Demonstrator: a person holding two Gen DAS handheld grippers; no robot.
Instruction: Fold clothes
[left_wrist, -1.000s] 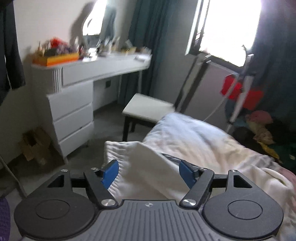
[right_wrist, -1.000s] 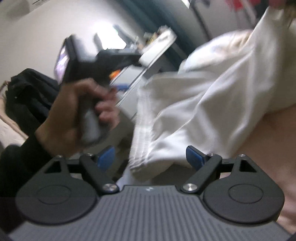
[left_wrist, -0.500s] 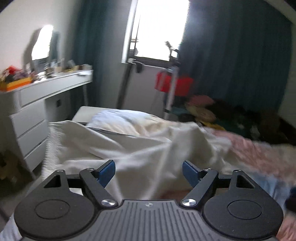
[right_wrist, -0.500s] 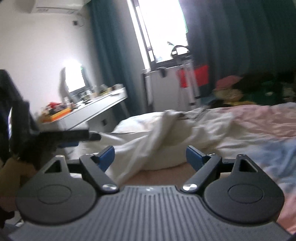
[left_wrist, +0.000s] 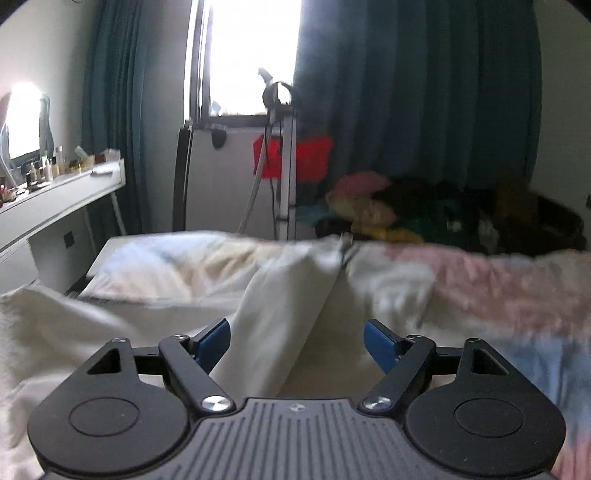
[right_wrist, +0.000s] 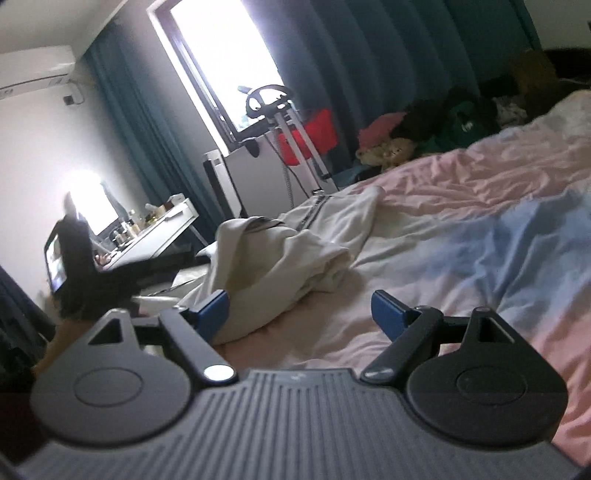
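Observation:
A cream white garment (right_wrist: 288, 254) lies crumpled on the pink and blue bedsheet (right_wrist: 480, 229), with a dark zipper strip near its far end. In the left wrist view the same garment (left_wrist: 280, 302) rises in a fold between the blue pads. My left gripper (left_wrist: 297, 341) is open, low over the cloth, holding nothing. My right gripper (right_wrist: 301, 310) is open and empty, just in front of the garment's near edge. The left gripper's dark body (right_wrist: 96, 273) shows at the left of the right wrist view.
A white dressing table (left_wrist: 55, 192) with bottles stands at the left. A metal stand with a red bag (left_wrist: 291, 158) is by the window. A pile of coloured clothes and soft toys (left_wrist: 388, 214) lies beyond the bed. Dark teal curtains (left_wrist: 406, 92) hang behind.
Both grippers have swung right, from facing the dressing table to facing the window and bed. The garment, lifted and close a second ago, now lies crumpled on the sheet.

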